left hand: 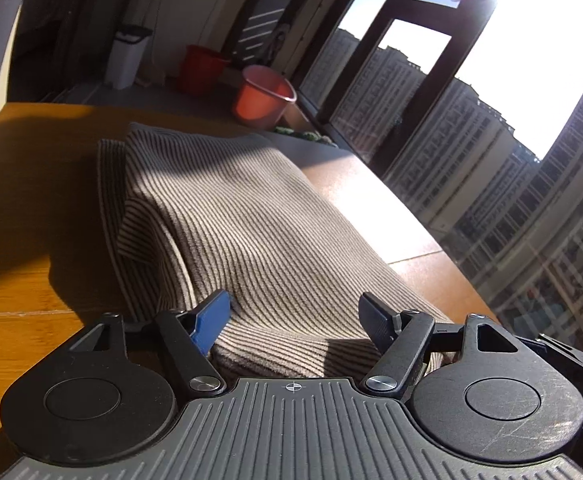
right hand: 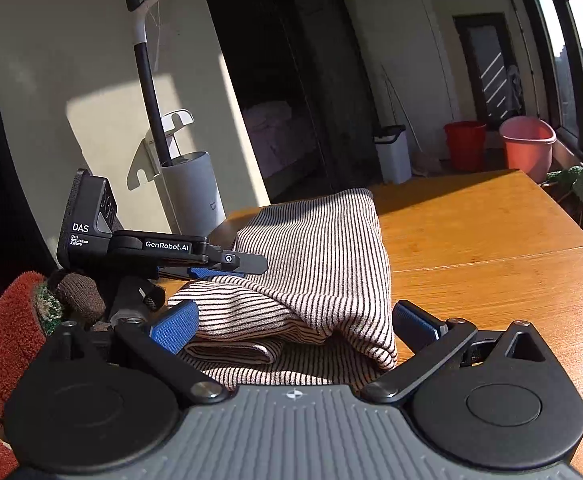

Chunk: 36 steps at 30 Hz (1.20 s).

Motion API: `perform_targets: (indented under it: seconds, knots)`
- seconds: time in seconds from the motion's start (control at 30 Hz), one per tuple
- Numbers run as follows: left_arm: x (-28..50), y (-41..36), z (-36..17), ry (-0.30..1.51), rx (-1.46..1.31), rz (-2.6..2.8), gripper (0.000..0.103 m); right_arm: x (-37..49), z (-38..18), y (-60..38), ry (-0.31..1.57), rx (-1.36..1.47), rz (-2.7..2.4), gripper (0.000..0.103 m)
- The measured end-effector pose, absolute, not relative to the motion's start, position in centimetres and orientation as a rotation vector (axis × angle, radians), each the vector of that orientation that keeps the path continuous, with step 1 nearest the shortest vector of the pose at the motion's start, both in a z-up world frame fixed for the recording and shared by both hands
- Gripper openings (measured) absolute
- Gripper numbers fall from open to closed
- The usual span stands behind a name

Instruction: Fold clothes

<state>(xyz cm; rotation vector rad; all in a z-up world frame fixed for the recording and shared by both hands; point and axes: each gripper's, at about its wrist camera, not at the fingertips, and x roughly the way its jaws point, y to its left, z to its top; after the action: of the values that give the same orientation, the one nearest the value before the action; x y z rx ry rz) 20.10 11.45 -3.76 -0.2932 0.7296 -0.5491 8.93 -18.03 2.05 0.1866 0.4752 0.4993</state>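
Observation:
A brown-and-cream striped garment (left hand: pixel 251 216) lies folded in a long bundle on the wooden table (left hand: pixel 31 208). My left gripper (left hand: pixel 295 316) stands open at its near end, with the cloth bulging up between the blue pad (left hand: pixel 213 316) and the dark finger (left hand: pixel 375 318). In the right wrist view the same garment (right hand: pixel 323 248) shows several folded layers. My right gripper (right hand: pixel 295 326) is open around the near fold, and its pads (right hand: pixel 175 326) do not press on it. The left gripper (right hand: pixel 231 266) reaches in from the left over the cloth's edge, held by a gloved hand (right hand: pixel 79 296).
The table's right edge (left hand: pixel 431 236) runs along a tall window (left hand: pixel 471 128). On the floor beyond the table stand a pink bucket (right hand: pixel 527 146), a red bucket (right hand: pixel 465 144) and a white bin (right hand: pixel 391 154). A stick vacuum (right hand: pixel 151 92) stands by the wall on the left.

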Motion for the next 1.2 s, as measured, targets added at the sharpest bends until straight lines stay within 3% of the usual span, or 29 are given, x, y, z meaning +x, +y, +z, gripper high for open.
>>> perform_targets:
  seconds: [0.23,0.37,0.47,0.67,1.0,1.03,1.07,1.1,1.13,1.2]
  knots:
    - [19.6,11.9,-3.8,0.708,-0.276,-0.552,0.081,13.6,2.6,-18.7,0.480,0.233,0.444,0.103]
    - [18.7,10.7,-3.8,0.683,-0.223,-0.546,0.086,15.3,1.1,-15.7,0.559,0.131,0.491,0.092]
    - [17.9,10.3,-3.9,0.673,-0.193,-0.546,0.088,15.3,-1.5,-13.5,0.668,-0.009,0.498,0.092]
    - [15.4,9.7,-3.9,0.662,-0.191,-0.551,0.091,11.1,-2.5,-13.9,0.696,-0.181,0.508,0.098]
    - [13.5,9.3,-3.9,0.649,-0.176,-0.588,0.095,10.8,1.7,-18.0,0.602,0.061,0.501,0.099]
    - [13.5,9.5,-4.0,0.648,-0.181,-0.589,0.095,11.3,1.8,-18.1,0.591,0.086,0.503,0.097]
    - [13.5,9.6,-4.1,0.647,-0.184,-0.588,0.095,11.8,2.0,-18.1,0.580,0.111,0.505,0.081]
    - [13.4,9.6,-4.1,0.646,-0.186,-0.587,0.095,12.4,2.1,-18.1,0.580,0.137,0.512,0.053]
    - [13.3,9.6,-3.9,0.647,-0.186,-0.582,0.095,13.1,1.8,-17.8,0.597,0.164,0.525,0.042]
    - [13.2,9.7,-3.5,0.649,-0.185,-0.567,0.094,14.0,0.8,-16.9,0.623,0.182,0.547,0.037]
